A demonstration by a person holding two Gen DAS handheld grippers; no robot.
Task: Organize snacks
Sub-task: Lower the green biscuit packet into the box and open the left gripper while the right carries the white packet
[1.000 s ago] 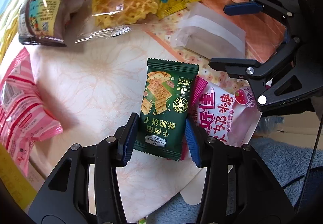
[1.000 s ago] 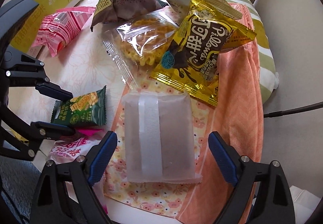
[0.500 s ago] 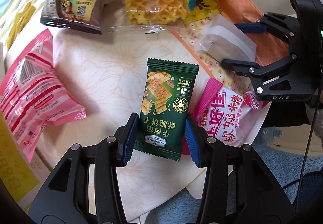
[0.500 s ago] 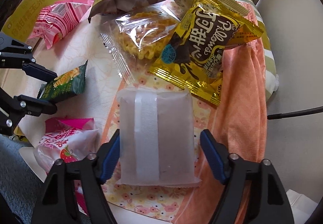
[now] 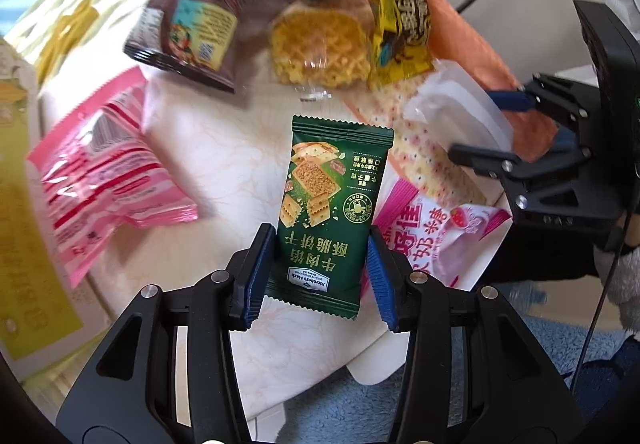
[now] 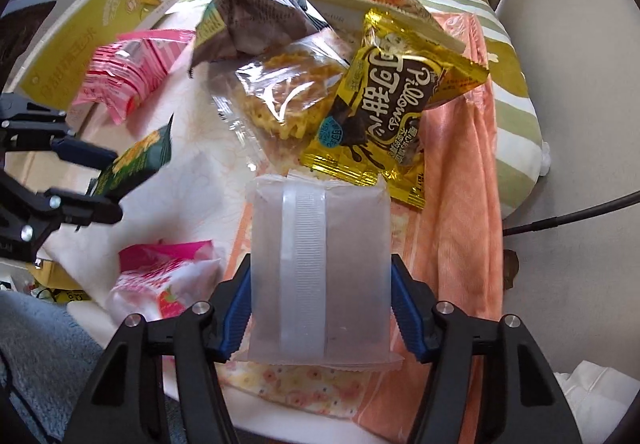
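My left gripper (image 5: pixel 320 276) is shut on a green cracker packet (image 5: pixel 330 203) and holds it above the table; it also shows in the right wrist view (image 6: pixel 134 163). My right gripper (image 6: pixel 322 308) is shut on a frosted white packet (image 6: pixel 320 268), seen from the left wrist view too (image 5: pixel 456 111). On the table lie a pink strawberry candy bag (image 5: pixel 436 240), a striped pink bag (image 5: pixel 104 179), a brown bag (image 5: pixel 192 31), a clear waffle pack (image 6: pixel 288 95) and a gold cocoa bag (image 6: pixel 392 103).
A yellow corn box (image 6: pixel 100 23) stands at the left edge. The table has a white floral cloth (image 5: pixel 224 159) and an orange cloth (image 6: pixel 456 179). A blue fluffy rug (image 5: pixel 500 360) lies below the front edge. A black cable (image 6: pixel 572 215) runs at the right.
My right gripper closed from wide open onto the frosted white packet. My left gripper lifted the green packet up and back, so the table contents look farther away.
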